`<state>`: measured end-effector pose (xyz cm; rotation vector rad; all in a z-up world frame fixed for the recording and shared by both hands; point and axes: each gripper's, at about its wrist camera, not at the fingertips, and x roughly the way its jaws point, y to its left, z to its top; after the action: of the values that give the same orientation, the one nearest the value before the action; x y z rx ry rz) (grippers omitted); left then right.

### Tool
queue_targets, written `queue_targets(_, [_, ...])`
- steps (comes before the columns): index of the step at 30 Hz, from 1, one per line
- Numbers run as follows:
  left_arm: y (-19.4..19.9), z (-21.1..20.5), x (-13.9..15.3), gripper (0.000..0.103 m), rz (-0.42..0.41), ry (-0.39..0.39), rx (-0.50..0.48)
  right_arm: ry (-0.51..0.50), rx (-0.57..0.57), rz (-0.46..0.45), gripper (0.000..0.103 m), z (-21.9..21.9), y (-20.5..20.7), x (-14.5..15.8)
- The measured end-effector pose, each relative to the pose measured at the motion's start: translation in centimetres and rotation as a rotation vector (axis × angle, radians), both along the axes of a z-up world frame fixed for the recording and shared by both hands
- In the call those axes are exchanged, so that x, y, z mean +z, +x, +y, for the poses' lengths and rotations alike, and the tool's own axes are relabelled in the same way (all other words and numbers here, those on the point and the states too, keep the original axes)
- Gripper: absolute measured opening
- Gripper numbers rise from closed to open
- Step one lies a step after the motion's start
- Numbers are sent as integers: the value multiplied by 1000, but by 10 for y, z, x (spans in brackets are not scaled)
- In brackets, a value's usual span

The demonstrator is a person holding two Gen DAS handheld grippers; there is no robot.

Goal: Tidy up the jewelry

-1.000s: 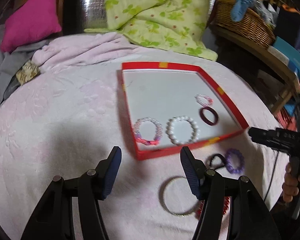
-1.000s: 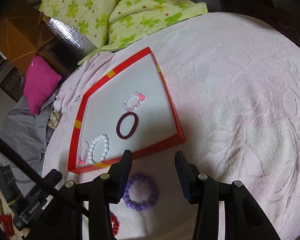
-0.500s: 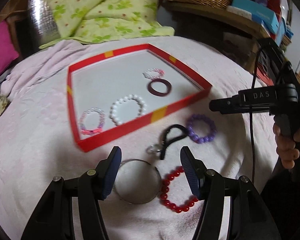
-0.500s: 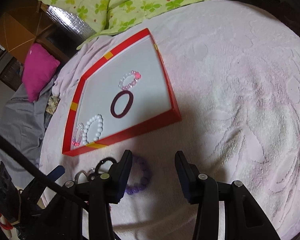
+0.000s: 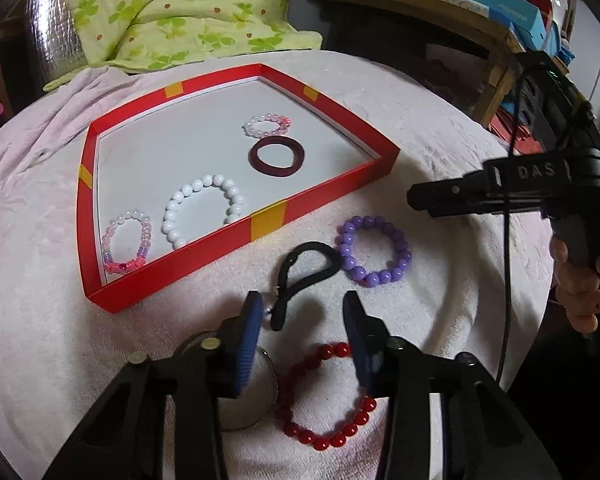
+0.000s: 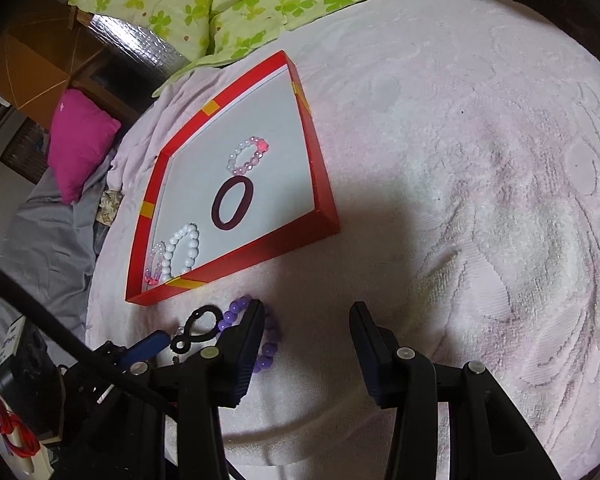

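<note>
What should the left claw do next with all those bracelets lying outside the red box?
Probably lower and close on the red bead bracelet: the left gripper is open right over it, and it lies outside the red tray that already holds four pieces.

The left claw [image 5: 302, 320] has swung rightward from the red tray [image 5: 268, 222]; the red bead bracelet [image 5: 326, 396] and black loop [image 5: 300, 276] now lie between its spread fingers, the metal ring [image 5: 266, 384] under its left finger.
</note>
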<state>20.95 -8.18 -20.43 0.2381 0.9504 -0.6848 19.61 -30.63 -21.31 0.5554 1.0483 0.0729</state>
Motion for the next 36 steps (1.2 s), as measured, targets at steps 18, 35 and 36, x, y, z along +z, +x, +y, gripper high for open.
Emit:
queue_targets(18, [5, 13, 6, 9, -10, -18, 36, -41, 88, -7, 48, 33, 7, -3])
queue_targets(35, [2, 20, 10, 37, -25, 0, 50, -497, 145, -50, 13, 67, 10, -4])
queue_targets(36, [1, 18, 11, 37, -25, -2, 45, -485, 131, -48, 13, 62, 10, -3])
